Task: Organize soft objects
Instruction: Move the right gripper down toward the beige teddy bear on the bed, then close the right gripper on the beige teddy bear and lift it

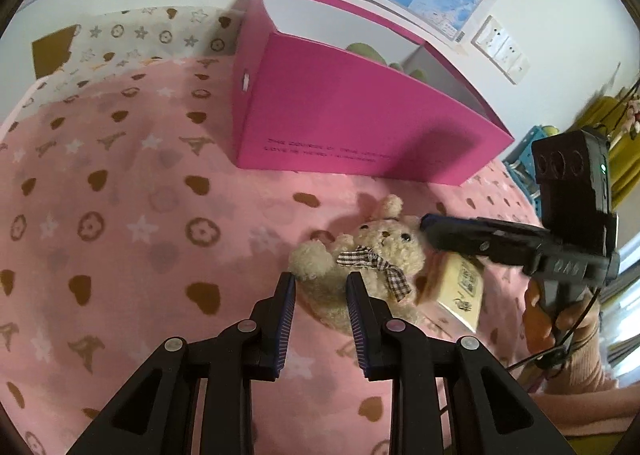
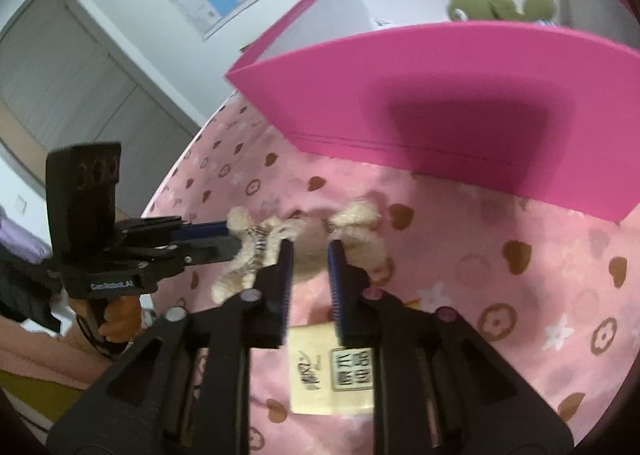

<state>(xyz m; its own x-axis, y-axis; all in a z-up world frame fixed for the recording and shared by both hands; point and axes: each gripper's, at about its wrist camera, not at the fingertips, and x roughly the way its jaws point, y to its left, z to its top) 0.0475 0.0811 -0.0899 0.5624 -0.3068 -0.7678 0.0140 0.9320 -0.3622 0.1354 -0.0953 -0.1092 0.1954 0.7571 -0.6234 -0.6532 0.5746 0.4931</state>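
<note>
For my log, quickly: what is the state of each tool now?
Left tool: open, its fingers around the cream plush bunny.
Right tool: open, at the bunny's head.

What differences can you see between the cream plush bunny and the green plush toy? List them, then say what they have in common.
Colour: the cream plush bunny is pale cream; the green plush toy is olive green.
Place: the bunny lies on the pink blanket in front of the pink box; the green toy sits inside that box.
Visibility: the bunny shows fully, with a checked bow; the green toy is mostly hidden by the box wall.
Both are soft toys.
</note>
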